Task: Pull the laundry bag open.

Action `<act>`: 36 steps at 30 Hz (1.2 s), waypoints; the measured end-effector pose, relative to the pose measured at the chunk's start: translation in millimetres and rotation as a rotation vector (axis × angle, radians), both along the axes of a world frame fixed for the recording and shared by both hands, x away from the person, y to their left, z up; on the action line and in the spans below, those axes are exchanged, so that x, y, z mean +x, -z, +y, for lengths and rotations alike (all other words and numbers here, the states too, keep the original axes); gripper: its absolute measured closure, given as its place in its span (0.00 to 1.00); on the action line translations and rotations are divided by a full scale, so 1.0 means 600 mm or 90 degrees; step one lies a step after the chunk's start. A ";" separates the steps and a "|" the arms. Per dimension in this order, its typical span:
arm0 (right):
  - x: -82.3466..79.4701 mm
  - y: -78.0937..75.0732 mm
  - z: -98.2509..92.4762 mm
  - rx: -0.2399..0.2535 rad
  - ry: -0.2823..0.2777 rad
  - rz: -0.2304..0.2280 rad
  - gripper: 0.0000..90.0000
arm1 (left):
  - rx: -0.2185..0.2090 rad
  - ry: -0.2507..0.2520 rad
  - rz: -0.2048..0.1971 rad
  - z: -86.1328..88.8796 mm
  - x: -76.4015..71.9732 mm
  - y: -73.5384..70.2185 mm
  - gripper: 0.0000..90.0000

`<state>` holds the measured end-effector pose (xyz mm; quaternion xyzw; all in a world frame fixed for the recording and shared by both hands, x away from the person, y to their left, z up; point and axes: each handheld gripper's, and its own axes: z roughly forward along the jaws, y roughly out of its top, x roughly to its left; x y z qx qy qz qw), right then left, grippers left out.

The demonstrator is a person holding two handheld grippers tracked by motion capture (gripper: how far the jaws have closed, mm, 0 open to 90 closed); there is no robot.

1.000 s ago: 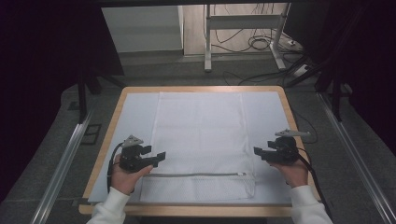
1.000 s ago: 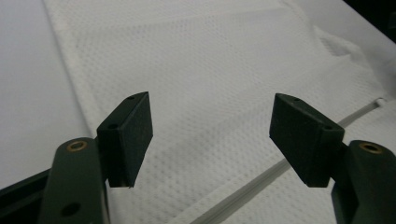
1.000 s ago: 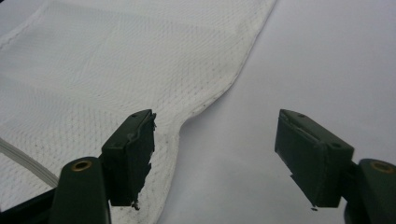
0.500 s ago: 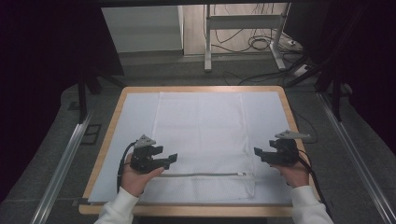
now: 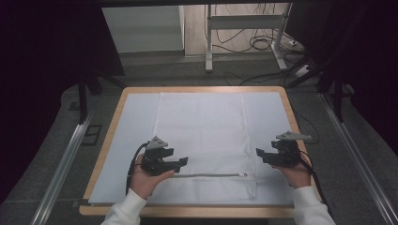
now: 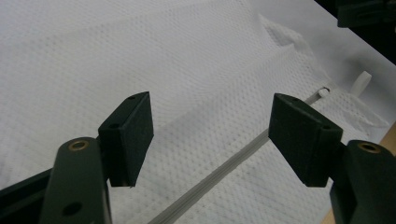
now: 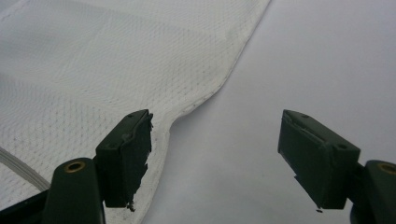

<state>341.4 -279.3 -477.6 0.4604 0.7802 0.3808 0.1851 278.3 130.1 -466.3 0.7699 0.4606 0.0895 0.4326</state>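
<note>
A white mesh laundry bag point(image 5: 202, 136) lies flat on the table, with a zipper point(image 5: 211, 176) running along its near edge. My left gripper point(image 5: 184, 161) hovers open over the bag's near left part, just above the zipper's left end. In the left gripper view the jaws stand wide over the mesh bag point(image 6: 140, 56), the zipper point(image 6: 219, 172) runs between them and its white pull point(image 6: 362, 83) lies far right. My right gripper point(image 5: 259, 153) is open at the bag's right edge. The right gripper view has that bag edge point(image 7: 210, 93) under the left jaw.
The bag rests on a pale sheet point(image 5: 133, 126) covering a wooden-rimmed table point(image 5: 110, 136). Metal rails point(image 5: 65, 159) flank the table on both sides. A metal stand point(image 5: 244, 21) and cables point(image 5: 263, 44) sit on the floor beyond the far edge.
My left gripper has moved right along the near edge, from beside the bag's left border to over the zipper's left end. The right gripper has stayed in place.
</note>
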 end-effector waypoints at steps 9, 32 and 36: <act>0.001 0.002 0.001 0.001 0.001 0.003 0.29 | -0.003 0.036 0.000 -0.037 0.000 -0.012 0.35; 0.003 0.001 0.000 0.005 0.008 0.002 0.29 | -0.012 0.085 0.013 -0.093 -0.004 -0.001 0.39; 0.003 0.001 0.000 0.004 0.008 0.002 0.29 | -0.007 0.089 0.015 -0.098 -0.004 0.001 0.39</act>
